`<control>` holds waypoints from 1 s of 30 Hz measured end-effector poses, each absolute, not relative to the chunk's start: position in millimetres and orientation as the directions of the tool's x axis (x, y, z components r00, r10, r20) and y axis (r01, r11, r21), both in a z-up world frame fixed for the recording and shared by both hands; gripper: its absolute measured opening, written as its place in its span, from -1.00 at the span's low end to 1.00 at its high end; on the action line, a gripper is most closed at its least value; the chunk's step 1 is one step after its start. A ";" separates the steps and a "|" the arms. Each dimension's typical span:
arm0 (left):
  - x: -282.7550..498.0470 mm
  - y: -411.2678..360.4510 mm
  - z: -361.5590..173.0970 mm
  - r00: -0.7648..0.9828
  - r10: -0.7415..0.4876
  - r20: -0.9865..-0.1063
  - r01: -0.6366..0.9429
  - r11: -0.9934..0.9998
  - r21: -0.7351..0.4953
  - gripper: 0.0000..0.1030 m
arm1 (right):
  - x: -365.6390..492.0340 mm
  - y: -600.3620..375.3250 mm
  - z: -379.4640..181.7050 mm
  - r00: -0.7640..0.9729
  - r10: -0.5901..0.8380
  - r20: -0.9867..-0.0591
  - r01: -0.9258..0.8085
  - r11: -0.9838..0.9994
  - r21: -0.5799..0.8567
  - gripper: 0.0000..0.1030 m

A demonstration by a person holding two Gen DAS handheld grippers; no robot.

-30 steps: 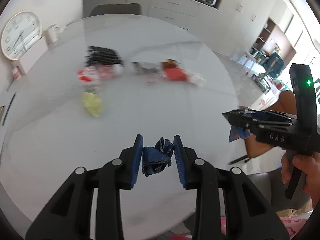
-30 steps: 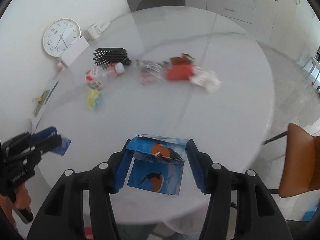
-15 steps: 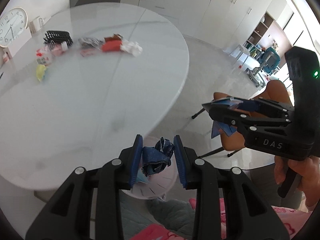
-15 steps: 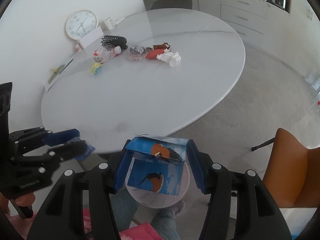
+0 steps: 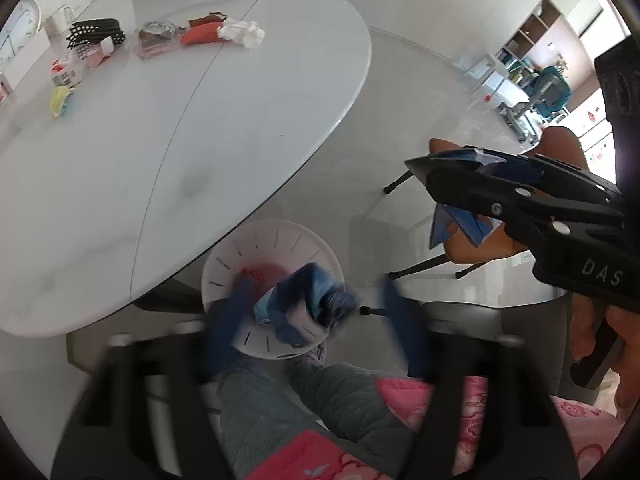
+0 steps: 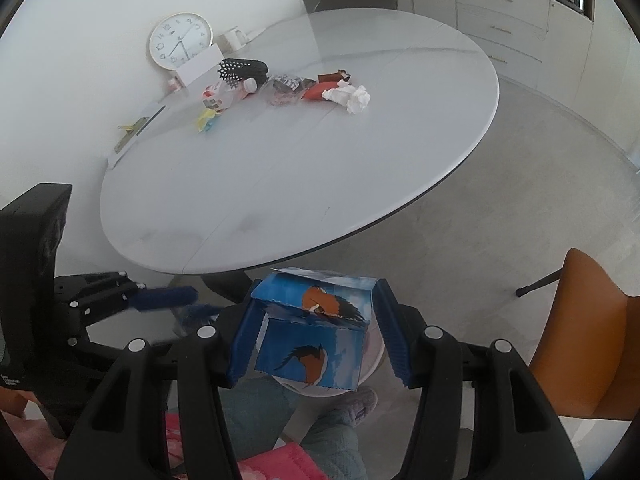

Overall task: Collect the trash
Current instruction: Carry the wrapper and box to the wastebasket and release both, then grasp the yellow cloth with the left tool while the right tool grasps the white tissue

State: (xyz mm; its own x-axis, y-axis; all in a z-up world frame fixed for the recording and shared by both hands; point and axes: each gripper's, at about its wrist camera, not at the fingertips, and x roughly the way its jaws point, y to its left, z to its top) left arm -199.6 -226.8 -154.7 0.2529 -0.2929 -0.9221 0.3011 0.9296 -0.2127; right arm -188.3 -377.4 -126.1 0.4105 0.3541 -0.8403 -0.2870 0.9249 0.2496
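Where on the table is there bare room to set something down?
The table's whole near half, up to its front rim, is bare. It is crowded in the far-left strip, from the yellow wrapper past the black comb to the crumpled tissue.

Crumpled blue wrapper (image 5: 308,300) blurred above white bin (image 5: 224,264), blue bird-printed carton (image 6: 316,336) upright between fingers (image 6: 392,336)

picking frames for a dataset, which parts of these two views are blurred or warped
Left wrist view: the left claw and the blue crumpled wrapper over the white bin are motion-smeared, as its jaws have just been opening; the table stays sharp. Right wrist view: sharp, the right claw crisp on the blue carton. Both show fisheye bending and dark corners.
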 end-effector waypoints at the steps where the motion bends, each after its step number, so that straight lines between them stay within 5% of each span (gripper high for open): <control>1: -199.1 -224.6 -152.3 0.265 -0.285 -0.921 0.291 0.934 -0.206 0.73 | -188.5 -376.5 -126.1 0.409 0.359 -0.839 -0.291 0.923 0.253 0.08; 3: -198.8 -220.0 -146.2 0.285 -0.280 -0.917 0.277 0.940 -0.201 0.85 | -188.6 -374.6 -126.3 0.406 0.367 -0.837 -0.297 0.919 0.259 0.08; 15: -188.6 -159.3 -123.8 0.375 -0.072 -0.924 0.116 0.993 -0.031 0.85 | -187.7 -347.8 -131.1 0.375 0.404 -0.834 -0.366 0.891 0.268 0.12; 20: -187.0 -135.5 -117.5 0.397 -0.029 -0.917 0.039 0.999 -0.014 0.85 | -189.5 -332.5 -137.7 0.370 0.349 -0.861 -0.380 0.902 0.203 0.94; 30: -182.6 -111.7 -109.3 0.434 0.045 -0.900 -0.058 0.998 0.022 0.85 | -176.7 -328.3 -138.3 0.324 0.365 -0.873 -0.359 0.901 0.244 0.95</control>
State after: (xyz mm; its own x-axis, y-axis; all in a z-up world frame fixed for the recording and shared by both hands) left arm -182.6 -111.7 -109.3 0.4338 0.0452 -0.8999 -0.0578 0.9981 0.0223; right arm -176.7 -328.3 -138.3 0.3236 0.3650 -0.8729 -0.3588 0.9010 0.2437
